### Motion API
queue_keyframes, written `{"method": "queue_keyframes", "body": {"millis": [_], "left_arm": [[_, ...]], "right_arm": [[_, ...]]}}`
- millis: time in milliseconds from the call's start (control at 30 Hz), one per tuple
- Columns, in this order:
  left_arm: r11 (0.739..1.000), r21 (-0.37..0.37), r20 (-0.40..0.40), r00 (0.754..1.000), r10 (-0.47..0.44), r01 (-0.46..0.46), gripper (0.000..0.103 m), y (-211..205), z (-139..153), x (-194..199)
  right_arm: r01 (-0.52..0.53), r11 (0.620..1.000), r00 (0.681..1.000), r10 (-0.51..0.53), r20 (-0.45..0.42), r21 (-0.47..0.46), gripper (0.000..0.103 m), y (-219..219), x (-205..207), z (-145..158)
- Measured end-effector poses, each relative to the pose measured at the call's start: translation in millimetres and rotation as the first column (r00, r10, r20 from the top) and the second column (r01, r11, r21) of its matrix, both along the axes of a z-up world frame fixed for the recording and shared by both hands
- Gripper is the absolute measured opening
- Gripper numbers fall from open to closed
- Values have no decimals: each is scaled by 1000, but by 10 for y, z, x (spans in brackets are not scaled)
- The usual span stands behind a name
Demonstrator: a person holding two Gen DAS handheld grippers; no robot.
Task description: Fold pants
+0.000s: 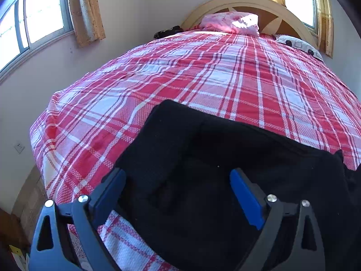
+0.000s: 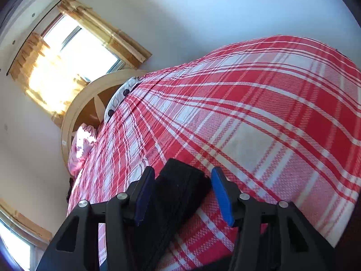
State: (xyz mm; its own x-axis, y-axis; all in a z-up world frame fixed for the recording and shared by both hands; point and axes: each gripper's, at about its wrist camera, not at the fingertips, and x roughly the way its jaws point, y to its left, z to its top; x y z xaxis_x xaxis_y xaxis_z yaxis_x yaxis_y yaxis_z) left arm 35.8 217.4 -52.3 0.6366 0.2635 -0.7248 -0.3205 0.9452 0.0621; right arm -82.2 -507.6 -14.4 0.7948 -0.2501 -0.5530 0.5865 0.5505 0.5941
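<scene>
Black pants (image 1: 203,169) lie on the red plaid bed cover (image 1: 203,79), spread across the near part of the bed. My left gripper (image 1: 178,180) is open, its blue pads (image 1: 246,201) just above the dark cloth, one on each side of a fold. In the right wrist view a black band of the pants (image 2: 178,192) runs between the fingers of my right gripper (image 2: 182,178). That gripper is open, with its left pad (image 2: 144,196) next to the band and a gap at the right pad.
The bed cover (image 2: 248,113) fills most of both views. A pink pillow (image 1: 232,23) and a spotted pillow (image 1: 297,44) lie by the arched headboard (image 1: 259,4). Curtained windows (image 1: 33,22) are on the left wall. The bed's left edge drops to the floor.
</scene>
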Motion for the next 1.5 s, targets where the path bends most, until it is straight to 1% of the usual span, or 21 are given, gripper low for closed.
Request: {"method": "queue_keyframes", "body": {"millis": [33,67,100,167,267,433,567,667,700,767,867,967,1033,1133,1167,1233,1300,1367,1400,1433,1500], "left_arm": [[1000,1,0,1000,1,-1,97,-3,-1,3],[1000,2,0,1000,2,-2,97,-5,-1,4],[1000,2,-1,1000,2,-2,97,-3,0,4],[1000,3,0,1000,2,-2,97,-5,0,2],[1000,2,-4,1000,0,0,97,-3,4,7],[1000,-7,-8,1000,-5,5,97,16,6,21],[1000,-11,-7,1000,-8,8,97,14,4,19],[1000,-11,-6,1000,-10,10,97,19,3,21],[1000,-10,-5,1000,-11,11,97,17,3,20],[1000,-9,-5,1000,-16,16,97,11,5,28],[1000,-16,-13,1000,-24,24,97,13,13,48],[999,-22,-21,999,-28,27,97,16,24,55],[999,-20,-21,999,-31,31,97,15,22,47],[999,-18,-23,999,-29,29,97,11,20,49],[999,-17,-24,999,-29,28,97,9,21,49],[999,-16,-22,999,-30,30,97,11,21,52],[1000,-9,-20,999,-29,28,98,5,23,58],[1000,1,-17,1000,-21,21,98,-10,21,62],[1000,3,-16,1000,-17,17,98,-14,18,64],[1000,6,-15,1000,-12,12,98,-19,17,64],[1000,10,-16,1000,-8,8,98,-21,16,63]], "right_arm": [[-18,1000,999,18,-27,-16,24,25,50,10],[-33,999,998,32,-57,-28,13,48,100,7],[-49,998,996,46,-75,-35,11,71,141,-5],[-90,995,992,85,-94,-44,8,116,201,-11],[-98,992,991,90,-97,-85,7,182,172,104],[-121,991,992,122,27,-63,7,293,-94,516],[-135,989,979,142,144,-60,7,408,-523,903],[-125,992,972,129,194,-33,7,448,-922,1005],[-112,994,976,113,186,-16,7,440,-1039,960],[-62,998,992,61,113,7,7,399,-1328,767],[-25,997,1000,25,-5,67,7,286,-1598,308],[8,990,992,9,-124,138,7,203,-1765,-149],[33,989,979,-4,-202,145,7,208,-1808,-300],[69,987,969,-33,-243,144,15,185,-1859,-349],[93,988,961,-57,-270,125,23,166,-1860,-309],[163,987,934,-152,-324,7,33,140,-1855,-117],[163,985,951,-174,-256,-63,42,135,-1848,71],[112,991,979,-122,-163,-74,58,130,-1754,189],[78,994,986,-88,-141,-75,58,130,-1663,216],[40,996,988,-52,-143,-85,58,130,-1532,224],[-46,989,975,13,-221,-144,58,148,-1223,175]]}}
